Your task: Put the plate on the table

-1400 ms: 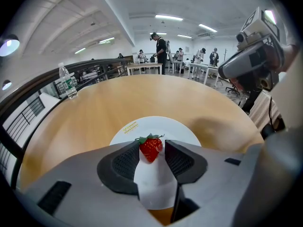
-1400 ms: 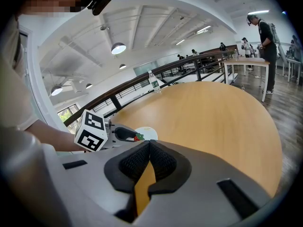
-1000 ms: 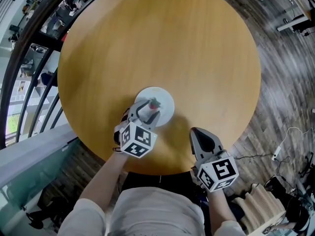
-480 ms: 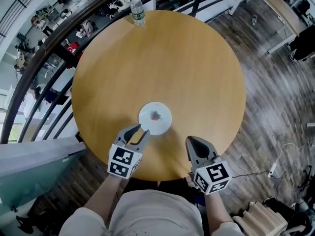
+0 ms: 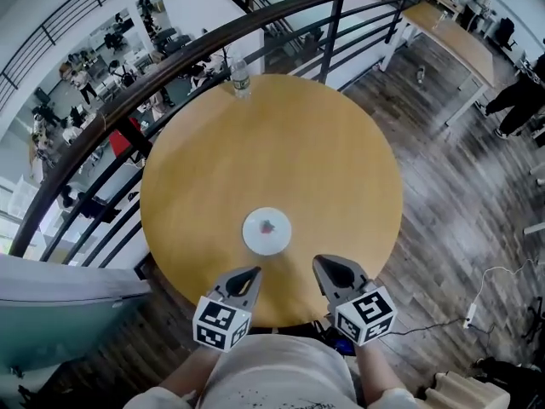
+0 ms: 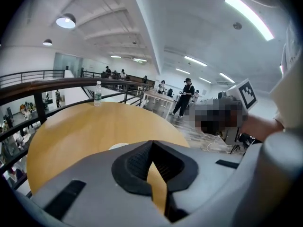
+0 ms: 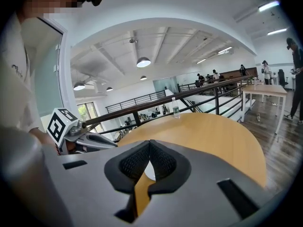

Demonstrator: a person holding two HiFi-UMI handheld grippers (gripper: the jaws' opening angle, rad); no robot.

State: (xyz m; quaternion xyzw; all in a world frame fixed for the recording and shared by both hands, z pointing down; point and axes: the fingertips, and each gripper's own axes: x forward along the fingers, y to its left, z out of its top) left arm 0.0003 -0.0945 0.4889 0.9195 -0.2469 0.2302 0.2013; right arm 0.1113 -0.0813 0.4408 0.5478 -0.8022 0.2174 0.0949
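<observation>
The small white plate (image 5: 266, 230), with a red mark at its middle, lies flat on the round wooden table (image 5: 281, 152) near its front edge. My left gripper (image 5: 251, 273) hangs above that edge, just in front of the plate and to its left. Its jaws have just closed and nothing is between them. My right gripper (image 5: 323, 265) is beside it at the plate's right, shut and empty. A sliver of the plate (image 6: 118, 146) shows over the left gripper (image 6: 151, 148) in its own view. The right gripper (image 7: 149, 148) points at the plate (image 7: 150, 171).
A clear water bottle (image 5: 241, 77) stands at the table's far edge, next to a dark curved railing (image 5: 170, 62). Wooden floor (image 5: 460, 186) lies to the right, with a long table (image 5: 451, 37) and people at the far right.
The left gripper let go of the plate, drew back toward me, rose and shut. The right gripper rose too. The plate stays on the table, and the view has lifted away from it.
</observation>
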